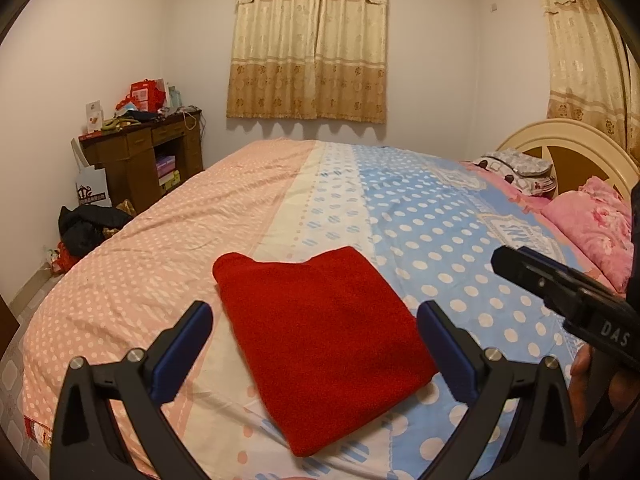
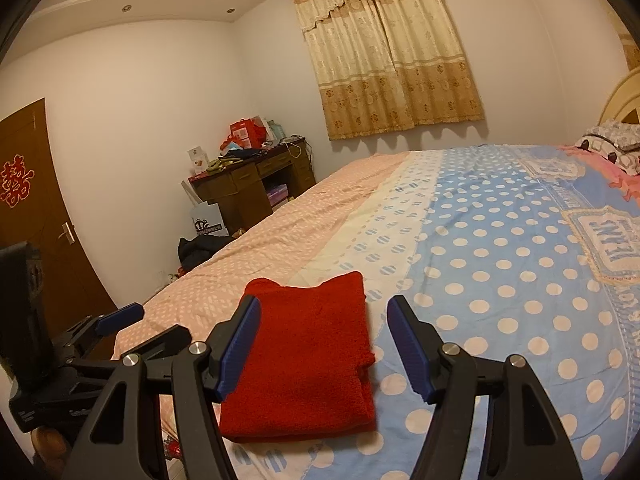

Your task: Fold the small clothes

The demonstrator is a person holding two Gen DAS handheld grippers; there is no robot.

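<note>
- The bed fills both views, its cover pink on the left and blue with white dots on the right; the pillows lie at about 3 o'clock in the left wrist view.
- The desk stands against the far wall at 10 o'clock, piled with clutter.
- The cloth, red and fuzzy, lies flat on the bed near its front edge, already folded into a compact rectangle with layered edges showing at the near side.
- Its long axis runs away from the cameras, from about 6 toward 12 o'clock (tilted slightly to 11 in the left wrist view); the far edge has two raised corners with a dip between them.
- The left gripper hovers above the cloth, fingers spread wide and holding nothing.
- The right gripper is likewise spread wide and empty, its fingers framing the cloth.
- Risk, as I judge it: pinching only the top layer would peel the fold open, and the fuzzy fabric could cling to a pad and drag (the front edge of the bed is close, so a tug could pull it off).
</note>
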